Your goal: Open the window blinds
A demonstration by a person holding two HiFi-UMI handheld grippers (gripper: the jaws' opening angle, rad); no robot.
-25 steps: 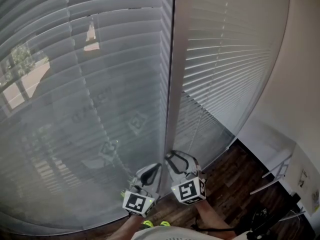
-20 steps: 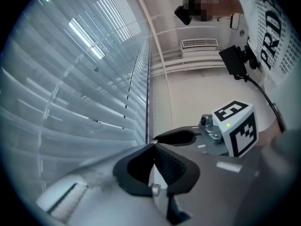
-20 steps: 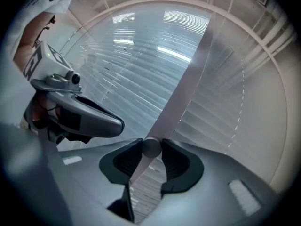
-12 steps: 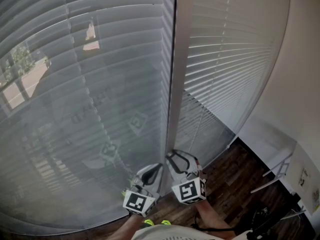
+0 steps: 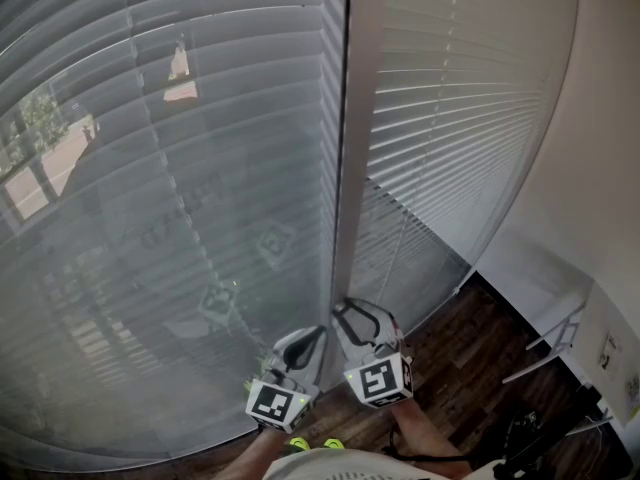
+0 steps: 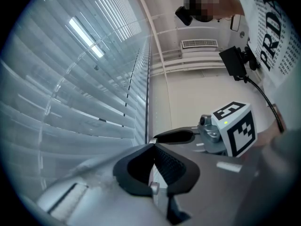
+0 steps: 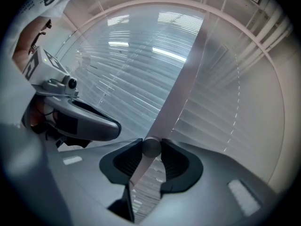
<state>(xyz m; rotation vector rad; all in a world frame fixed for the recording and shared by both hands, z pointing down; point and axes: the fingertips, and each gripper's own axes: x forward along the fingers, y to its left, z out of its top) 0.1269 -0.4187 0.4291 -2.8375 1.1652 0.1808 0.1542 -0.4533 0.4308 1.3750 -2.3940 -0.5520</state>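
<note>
Right tool point(image 7: 151, 149) gripping the round end of a blind wand point(image 7: 151, 146) between its jaws, left tool point(image 6: 153, 147) just beside it with jaws together, both low by the window frame point(image 5: 352, 168), we see the blinds point(image 5: 200, 168) hanging full-length over the glass.

This is an indoor room at a tall glazed wall; whether it is a home or an office cannot be told. Horizontal slatted blinds point(image 5: 200, 118) cover windows that rise from the dark wood-plank floor point(image 5: 470, 358) up out of view. A pale upright frame post point(image 5: 355, 118) splits them. A plain white wall point(image 5: 590, 118) meets the glass at the right. Through the slats show sunlit pavement and a tree point(image 5: 40, 113). High up, a slotted air vent point(image 6: 200, 44) sits in white panelling.
</note>
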